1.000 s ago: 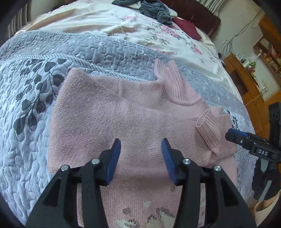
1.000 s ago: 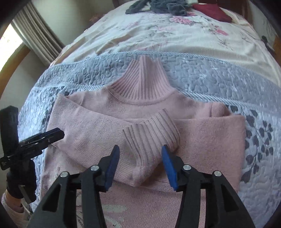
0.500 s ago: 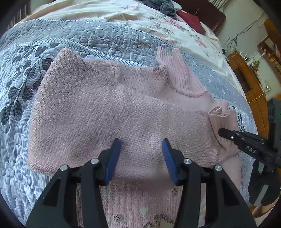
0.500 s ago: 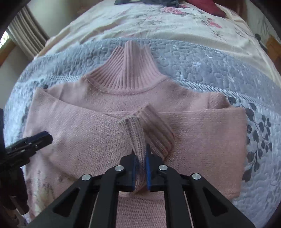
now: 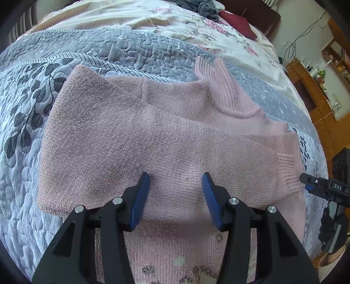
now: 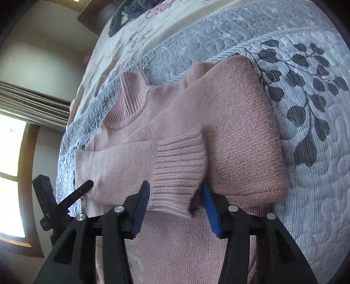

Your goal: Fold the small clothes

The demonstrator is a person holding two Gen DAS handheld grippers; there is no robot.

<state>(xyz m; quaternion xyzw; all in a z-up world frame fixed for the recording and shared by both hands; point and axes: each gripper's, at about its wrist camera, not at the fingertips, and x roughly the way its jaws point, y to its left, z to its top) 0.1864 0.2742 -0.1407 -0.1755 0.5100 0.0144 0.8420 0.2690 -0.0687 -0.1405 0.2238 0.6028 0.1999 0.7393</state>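
Observation:
A pink knitted turtleneck sweater (image 5: 153, 142) lies flat on the bed, collar (image 5: 223, 87) pointing away. One sleeve is folded across the chest, its ribbed cuff (image 5: 288, 172) at the sweater's right edge. My left gripper (image 5: 176, 192) hovers open over the lower chest, holding nothing. My right gripper (image 5: 310, 183) shows at the right, tips by that cuff. In the right wrist view the cuff (image 6: 179, 166) lies loose on the sweater (image 6: 240, 142) just ahead of my open right gripper (image 6: 176, 196). The left gripper (image 6: 72, 196) appears at the left, over the sweater's edge.
The sweater rests on a grey quilt (image 5: 26, 122) with a dark leaf print (image 6: 306, 113). Beyond it lie a floral sheet (image 5: 153, 19), dark clothes (image 5: 203, 6) and a maroon item (image 5: 238, 24). Wooden furniture (image 5: 317, 102) stands right of the bed; a window (image 6: 11, 163) is left.
The right gripper shut on the ribbed cuff, carried it across the chest to the sweater's right edge, then opened and let it go. The left gripper stayed open over the sweater.

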